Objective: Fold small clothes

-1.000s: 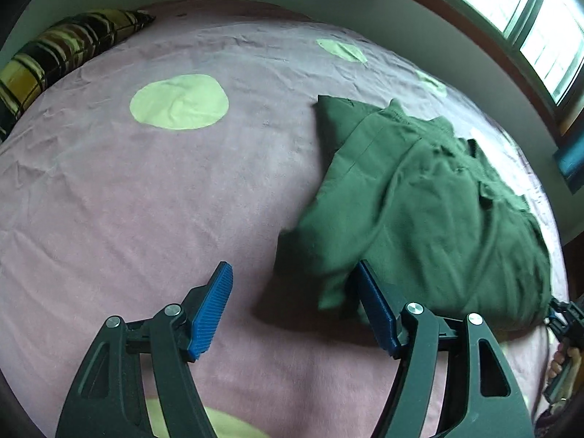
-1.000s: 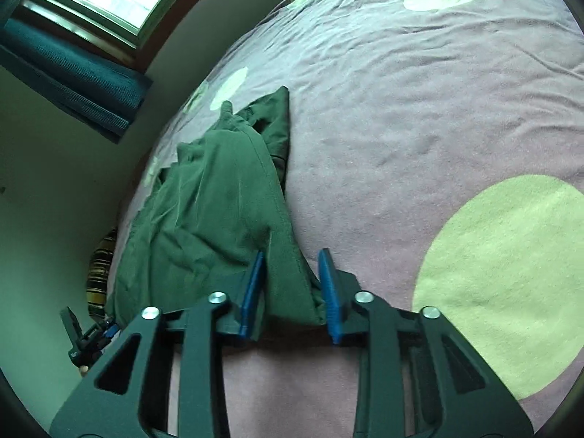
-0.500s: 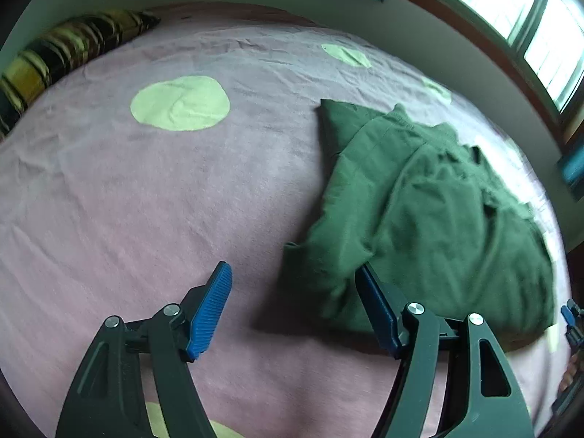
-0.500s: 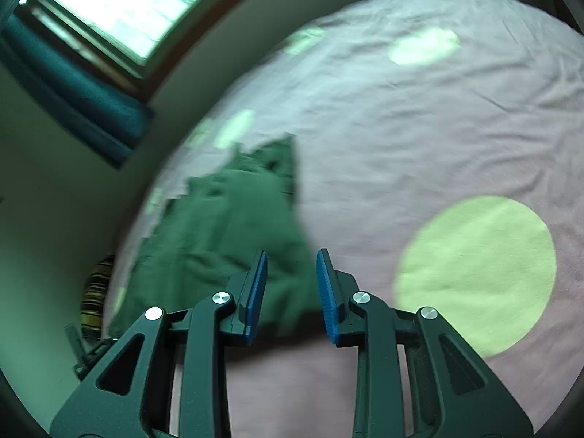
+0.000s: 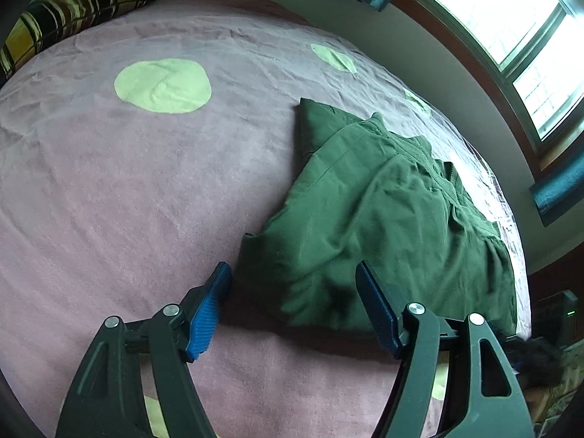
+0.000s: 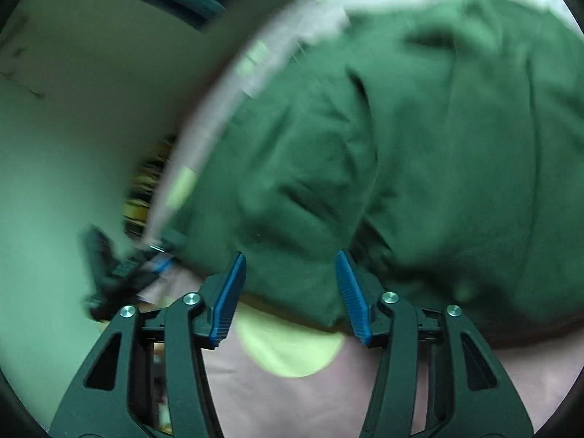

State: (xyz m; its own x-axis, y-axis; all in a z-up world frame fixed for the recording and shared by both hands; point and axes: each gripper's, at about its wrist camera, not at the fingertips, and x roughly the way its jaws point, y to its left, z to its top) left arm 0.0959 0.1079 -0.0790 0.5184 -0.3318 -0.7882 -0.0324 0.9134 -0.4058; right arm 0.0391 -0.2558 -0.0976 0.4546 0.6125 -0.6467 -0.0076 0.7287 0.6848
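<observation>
Green garment [image 5: 383, 219] lies crumpled on the right half of the bed [image 5: 109, 200], its far side along the bed's window edge. Left gripper [image 5: 294, 306]: jaws wide, straddling the garment's near corner, pads clear. Right gripper [image 6: 290, 292]: jaws opening, near hem between them, ungripped; view blurred. Bare pink cover lies open to the left.

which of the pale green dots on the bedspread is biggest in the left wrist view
The round dot near the striped pillow, left of the green garment; the others by the window side are small slivers.
</observation>
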